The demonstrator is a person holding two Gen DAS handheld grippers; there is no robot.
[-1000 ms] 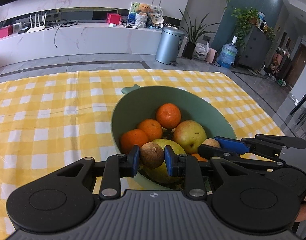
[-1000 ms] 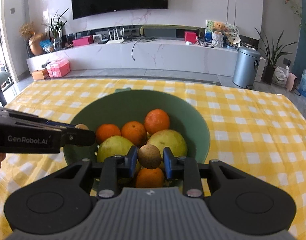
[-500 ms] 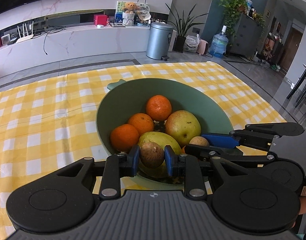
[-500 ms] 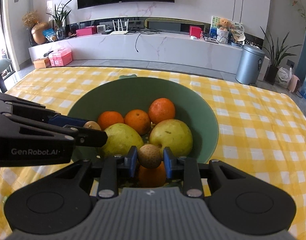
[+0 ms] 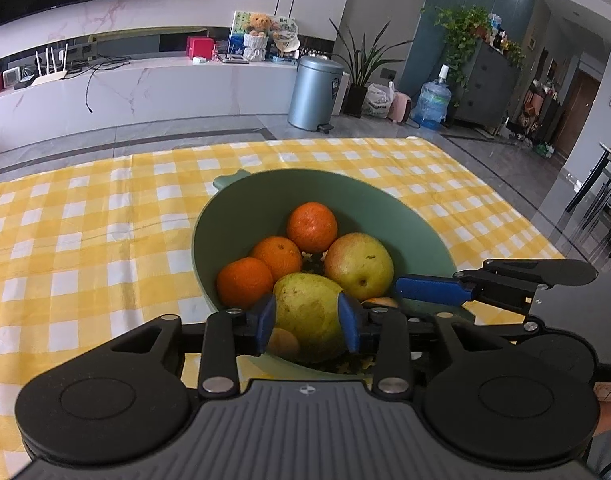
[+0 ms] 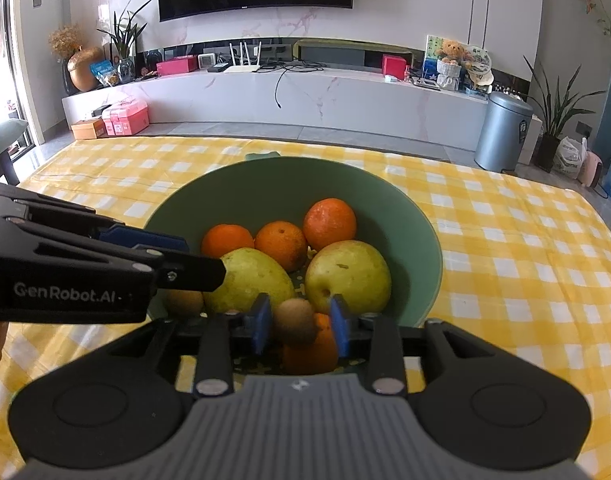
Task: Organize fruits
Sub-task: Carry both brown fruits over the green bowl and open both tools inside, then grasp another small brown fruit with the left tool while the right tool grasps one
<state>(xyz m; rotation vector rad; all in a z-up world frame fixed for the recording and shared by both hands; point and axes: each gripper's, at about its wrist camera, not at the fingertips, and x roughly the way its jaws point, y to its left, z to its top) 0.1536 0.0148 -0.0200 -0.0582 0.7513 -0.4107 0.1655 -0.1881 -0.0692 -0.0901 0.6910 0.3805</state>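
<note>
Yellow checked tablecloth (image 6: pixel 525 248) under my green bowl (image 6: pixel 265 184); my right gripper (image 6: pixel 301 324) has just been opening, a small brown fruit (image 6: pixel 295 322) loose between its parted jaws; my left gripper (image 5: pixel 307 322) has just spread, nothing pinched; beyond, pears (image 6: pixel 347 276) and oranges (image 6: pixel 329 218).

a small brown fruit (image 6: pixel 184 302) sits half hidden under the left gripper (image 6: pixel 193 258); an orange (image 6: pixel 311 350) lies partly behind the right gripper's (image 6: pixel 299 324) pads
</note>
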